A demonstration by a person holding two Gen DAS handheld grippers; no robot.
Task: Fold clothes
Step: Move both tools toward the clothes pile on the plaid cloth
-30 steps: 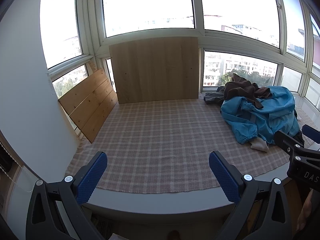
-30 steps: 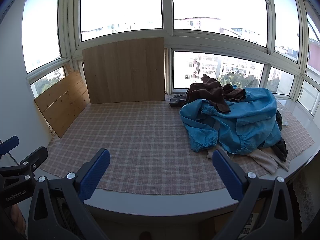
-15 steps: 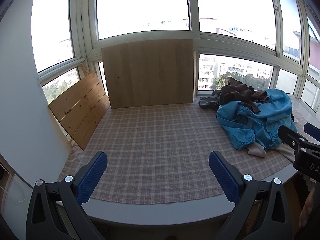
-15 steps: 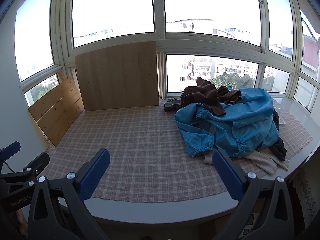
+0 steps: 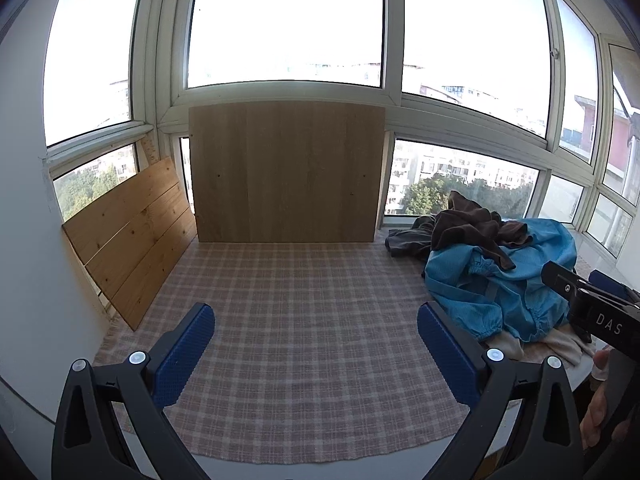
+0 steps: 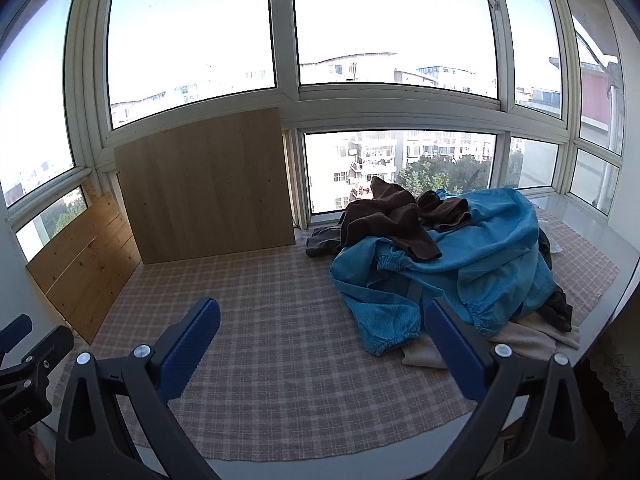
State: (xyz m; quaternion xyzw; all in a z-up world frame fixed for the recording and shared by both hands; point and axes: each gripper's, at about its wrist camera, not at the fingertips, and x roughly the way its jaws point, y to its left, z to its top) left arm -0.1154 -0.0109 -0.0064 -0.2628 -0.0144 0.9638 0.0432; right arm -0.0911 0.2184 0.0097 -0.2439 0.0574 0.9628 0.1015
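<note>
Both the left hand-held gripper (image 5: pixel 314 354) and the right hand-held gripper (image 6: pixel 322 354) hang spread and empty over the checked cloth (image 6: pixel 272 320). The blue jacket (image 6: pixel 472 264) lies heaped right, a brown garment (image 6: pixel 392 220) atop, a beige one, perhaps trousers, beneath. Grabbing blindly could drag several together.

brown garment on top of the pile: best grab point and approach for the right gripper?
Grip the brown garment at its loose flap draping over the blue jacket. Probably come from above and the near side: it lies topmost and uncovered, and that flap is a free edge the open right gripper could pinch without catching the jacket underneath.
</note>
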